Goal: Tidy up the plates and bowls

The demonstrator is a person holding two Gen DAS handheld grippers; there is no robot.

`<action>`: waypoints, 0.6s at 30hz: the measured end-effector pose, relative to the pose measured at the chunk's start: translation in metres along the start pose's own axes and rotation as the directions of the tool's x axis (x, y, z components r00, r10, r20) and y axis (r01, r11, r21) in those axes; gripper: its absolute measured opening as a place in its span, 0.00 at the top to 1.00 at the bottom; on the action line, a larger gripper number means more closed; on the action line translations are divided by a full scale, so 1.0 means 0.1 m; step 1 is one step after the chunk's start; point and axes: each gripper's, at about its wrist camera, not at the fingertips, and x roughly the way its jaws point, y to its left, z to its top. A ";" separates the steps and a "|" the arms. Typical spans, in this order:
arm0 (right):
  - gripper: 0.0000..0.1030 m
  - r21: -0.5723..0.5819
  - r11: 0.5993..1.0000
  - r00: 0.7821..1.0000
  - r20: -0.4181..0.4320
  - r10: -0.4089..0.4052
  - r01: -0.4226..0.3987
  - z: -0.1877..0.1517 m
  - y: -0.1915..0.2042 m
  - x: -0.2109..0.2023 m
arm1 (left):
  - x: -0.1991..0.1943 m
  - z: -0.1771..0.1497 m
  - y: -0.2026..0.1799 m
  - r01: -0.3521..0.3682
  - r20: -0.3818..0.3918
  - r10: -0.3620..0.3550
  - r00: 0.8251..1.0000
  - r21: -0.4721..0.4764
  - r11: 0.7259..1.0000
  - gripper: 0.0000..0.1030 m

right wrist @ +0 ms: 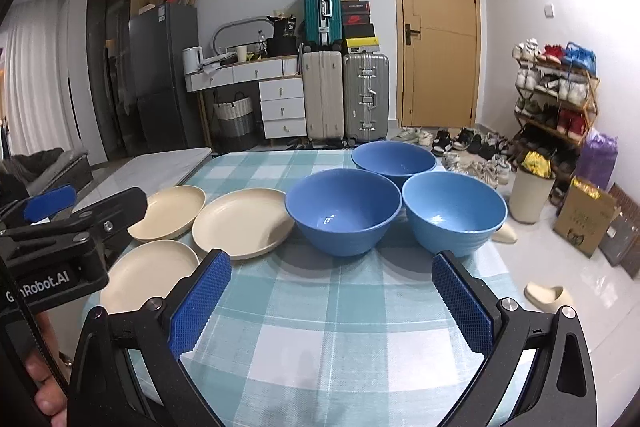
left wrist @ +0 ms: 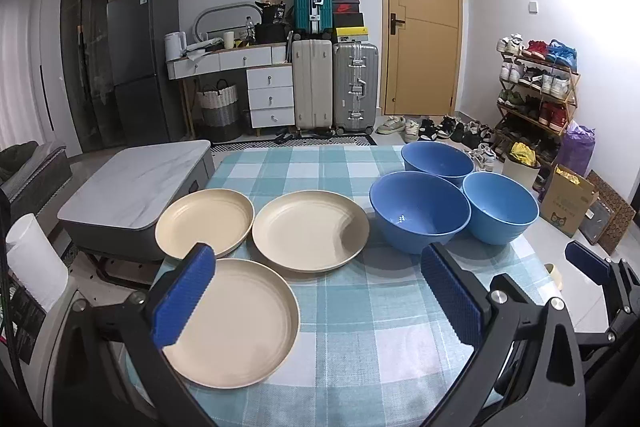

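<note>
The worktop [left wrist: 352, 315] wears a teal and white check cloth and carries three cream plates on its left half and three blue bowls on its right half.

The plates lie flat in a loose triangle: the far left plate [left wrist: 205, 221] at the left edge, the middle plate [left wrist: 310, 230] just right of it, and the near plate [left wrist: 236, 323] in front of both. All three sit close together; whether their rims touch cannot be told.

The bowls stand upright and empty, also in a triangle. The far bowl [left wrist: 437, 159] is at the back, the left bowl [left wrist: 419, 211] and the right bowl [left wrist: 500, 209] in front of it, packed side by side with rims meeting or nearly so.

The left tool [left wrist: 320, 303] hangs above the near part of the worktop, tilted down, its blue pads wide apart with nothing between them; its left pad overlaps the near plate in view. The right tool [right wrist: 332, 303] hovers to the right, also spread wide and empty, facing the bowls. Each tool shows at the edge of the other's view.
</note>
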 end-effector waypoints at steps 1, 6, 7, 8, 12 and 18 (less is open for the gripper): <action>0.01 -0.009 1.000 1.000 0.006 -0.009 0.009 0.00 0.02 -0.02 | -0.01 0.00 0.01 0.001 0.002 -0.001 1.000 -0.003 1.000 0.00; 0.01 0.023 1.000 1.000 0.013 0.013 -0.013 0.02 -0.06 -0.07 | -0.03 0.00 0.05 0.010 0.012 -0.010 1.000 -0.028 1.000 0.00; 0.01 0.034 0.999 1.000 0.006 0.005 -0.006 0.03 -0.08 -0.07 | -0.03 0.00 0.06 0.002 0.014 -0.002 1.000 -0.029 1.000 0.00; 0.01 0.046 0.999 1.000 -0.004 -0.005 0.005 0.03 -0.11 -0.05 | -0.03 -0.01 0.05 -0.007 0.017 0.007 1.000 -0.027 1.000 0.00; 0.01 0.069 0.997 1.000 -0.023 -0.020 0.022 0.03 -0.17 -0.03 | -0.05 -0.03 0.05 -0.009 0.057 0.010 0.998 -0.012 1.000 0.00; 0.01 0.031 0.996 0.996 -0.032 -0.079 0.080 0.00 -0.14 -0.01 | -0.06 0.00 0.08 0.003 0.052 -0.001 0.999 -0.044 0.999 0.00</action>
